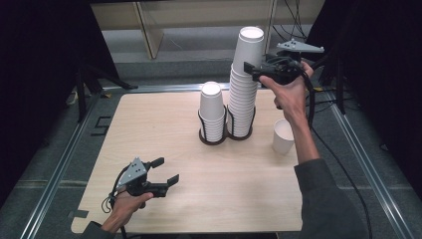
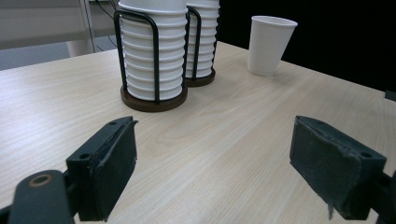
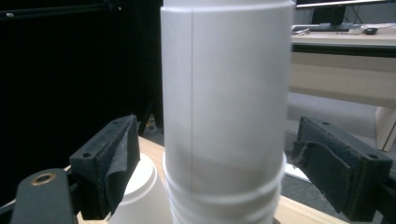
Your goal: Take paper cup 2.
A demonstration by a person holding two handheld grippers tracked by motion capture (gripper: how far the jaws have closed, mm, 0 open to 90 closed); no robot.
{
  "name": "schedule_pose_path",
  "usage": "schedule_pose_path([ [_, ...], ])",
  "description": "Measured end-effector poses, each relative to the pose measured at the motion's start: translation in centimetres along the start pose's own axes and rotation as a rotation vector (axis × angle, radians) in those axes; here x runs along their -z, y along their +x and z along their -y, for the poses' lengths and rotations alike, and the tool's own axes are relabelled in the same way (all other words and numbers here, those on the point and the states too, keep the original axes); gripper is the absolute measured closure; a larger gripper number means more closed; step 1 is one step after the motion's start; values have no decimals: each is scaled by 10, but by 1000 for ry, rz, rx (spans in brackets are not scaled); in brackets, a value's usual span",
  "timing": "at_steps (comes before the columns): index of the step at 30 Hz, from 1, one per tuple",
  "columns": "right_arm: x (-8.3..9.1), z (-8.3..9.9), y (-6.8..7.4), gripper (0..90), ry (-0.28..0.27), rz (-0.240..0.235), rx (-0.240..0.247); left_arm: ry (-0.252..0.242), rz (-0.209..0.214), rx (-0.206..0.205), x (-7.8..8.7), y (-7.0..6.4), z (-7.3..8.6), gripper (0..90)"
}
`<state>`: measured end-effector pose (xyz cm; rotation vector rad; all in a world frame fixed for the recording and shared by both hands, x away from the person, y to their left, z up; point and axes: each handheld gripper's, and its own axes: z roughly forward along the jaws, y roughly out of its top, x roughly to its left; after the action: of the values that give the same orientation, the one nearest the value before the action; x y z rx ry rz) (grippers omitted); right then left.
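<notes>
Two stacks of white paper cups stand in black wire holders at the table's middle: a tall stack (image 1: 243, 84) and a shorter stack (image 1: 212, 112) to its left. My right gripper (image 1: 251, 67) is open, its jaws on either side of the tall stack's top cup (image 3: 224, 93) without touching it. The shorter stack's rim (image 3: 140, 186) shows below the left jaw. A single white cup (image 1: 282, 136) stands upright on the table to the right of the stacks. Over the table's front left, my left gripper (image 1: 166, 171) hangs open with nothing in it, facing the shorter stack (image 2: 152, 56) and the single cup (image 2: 269, 44).
The light wooden table (image 1: 149, 124) has rounded corners and sits between metal rails (image 1: 59, 164). A pale wooden shelf unit (image 1: 149, 25) stands behind it. Black cables (image 1: 318, 99) trail off the back right. Dark curtains close both sides.
</notes>
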<state>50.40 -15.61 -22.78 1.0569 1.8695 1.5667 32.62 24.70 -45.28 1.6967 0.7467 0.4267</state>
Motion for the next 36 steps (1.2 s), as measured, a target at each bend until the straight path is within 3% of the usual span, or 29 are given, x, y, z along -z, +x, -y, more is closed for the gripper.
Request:
schedule_pose_path([
  [1,-7,-5,1,152,11,22,21,2,2,-2,0,0,0,145],
  [7,-25,-16,1,147,36,58,23,0,6,1,0,-1,0,145],
  [11,-30,-19,-1,151,43,54,8,4,7,2,0,-1,0,145],
  [16,-37,-21,0,149,77,69,37,8,7,0,0,-1,0,145],
  [21,-38,-23,-1,158,81,65,29,4,7,3,0,-1,0,145],
  [28,-34,-28,1,167,56,68,26,9,9,0,0,-1,1,145],
  [33,-28,-36,1,168,11,59,11,8,7,-1,0,-1,1,145],
  [36,-24,-44,1,169,-14,64,27,10,8,0,0,-1,1,145],
])
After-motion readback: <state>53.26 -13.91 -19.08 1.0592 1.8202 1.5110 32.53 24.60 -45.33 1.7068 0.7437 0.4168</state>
